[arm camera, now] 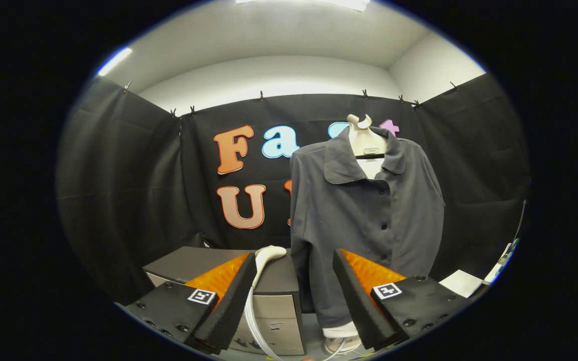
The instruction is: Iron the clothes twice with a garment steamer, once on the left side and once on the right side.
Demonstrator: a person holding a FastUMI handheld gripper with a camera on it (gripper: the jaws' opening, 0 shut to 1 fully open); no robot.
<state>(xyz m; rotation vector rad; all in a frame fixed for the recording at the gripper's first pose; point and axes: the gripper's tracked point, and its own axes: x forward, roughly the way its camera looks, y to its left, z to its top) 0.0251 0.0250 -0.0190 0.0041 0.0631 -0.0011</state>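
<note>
Just ahead of the tongs (294, 281), on the far left, the steamer head (268, 255) lies on top of a dark cabinet (269, 291) that serves as the worktop, with its pale hose (251, 321) hanging down the cabinet front. The tongs are released, fingers wide apart with nothing between them, so the steamer isn't picked up yet. The grey shirt (364, 215) hangs buttoned on a pale stand (367, 138) to the right of the cabinet, its left sleeve dangling close to the cabinet edge.

What could go wrong, as far as I can judge: the head looks rounded and smooth, so a grip that lands off-centre could let it twist or squirt out (a curved handle and flat pads aren't a great match). The hose is the other worry. It trails down near the base of the stand, and lifting the head could drag it across the shirt hem or snag it on the cabinet corner. Also, that loose sleeve sits right between cabinet and shirt body, so a careless approach might catch it.
</note>
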